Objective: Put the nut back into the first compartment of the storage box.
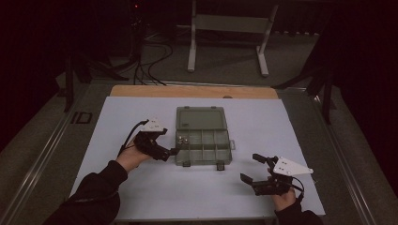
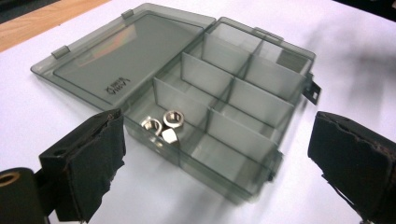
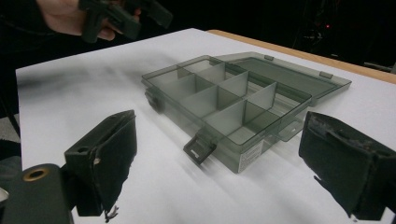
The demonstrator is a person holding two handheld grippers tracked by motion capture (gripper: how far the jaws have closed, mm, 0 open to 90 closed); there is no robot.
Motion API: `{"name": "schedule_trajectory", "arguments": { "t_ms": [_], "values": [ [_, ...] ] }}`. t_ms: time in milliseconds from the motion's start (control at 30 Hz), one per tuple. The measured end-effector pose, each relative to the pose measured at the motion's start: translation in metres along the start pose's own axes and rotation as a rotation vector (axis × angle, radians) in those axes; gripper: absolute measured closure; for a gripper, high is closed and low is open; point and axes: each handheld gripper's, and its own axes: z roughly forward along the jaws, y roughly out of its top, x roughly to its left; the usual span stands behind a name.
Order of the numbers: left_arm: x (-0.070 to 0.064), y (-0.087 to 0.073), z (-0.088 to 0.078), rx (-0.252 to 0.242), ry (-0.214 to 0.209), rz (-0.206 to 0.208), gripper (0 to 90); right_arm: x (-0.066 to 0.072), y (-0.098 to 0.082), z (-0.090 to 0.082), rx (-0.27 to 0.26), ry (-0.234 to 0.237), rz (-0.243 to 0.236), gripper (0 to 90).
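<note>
Nearest the camera in the high view, at the lower right of the frame, the right gripper [image 1: 254, 168] is held in a hand just above the white counter [image 1: 263, 117]. Its jaws stand spread wide with nothing between them; in the right gripper view the two black pads sit at the bottom corners of the frame, and the bare counter and the box lie beyond the gap.

Farther up, left of centre, the left gripper [image 1: 172, 151] points toward the left side of the compartment box [image 1: 203, 146]. Its jaws are also spread wide and hold nothing. In the left gripper view the pads frame the lower left and lower right, clear of the box, which lies between and beyond them.

The compartment box, of smoky clear plastic, lies open at the middle of the counter, its lid [image 1: 201, 118] folded flat toward the far edge. In the left gripper view three metal nuts [image 2: 163, 125] lie together in one end compartment, the one closest to the left pad; the other compartments look bare. In the right gripper view a latch tab [image 3: 200, 148] sticks out from the box's near wall.

Beyond the counter's wooden far edge [image 1: 192, 90], cables and a grey metal stand [image 1: 230, 37] sit on the dark floor.
</note>
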Motion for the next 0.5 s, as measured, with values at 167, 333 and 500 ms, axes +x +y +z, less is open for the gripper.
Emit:
{"name": "schedule_trajectory", "arguments": {
  "t_ms": [167,333,500],
  "values": [
    [-0.008,-0.018,-0.012,-0.039,-0.03,-0.021,5.4,0.001,0.0,0.001,0.005,0.001,-0.002,11.4],
    [-0.017,-0.032,-0.023,-0.063,-0.056,-0.026,5.4,0.0,0.0,0.001,0.008,0.0,0.002,11.4],
    [-0.026,-0.044,-0.029,-0.069,-0.072,-0.024,5.4,0.0,0.0,0.002,0.009,0.0,-0.001,11.4]
  ]
}}
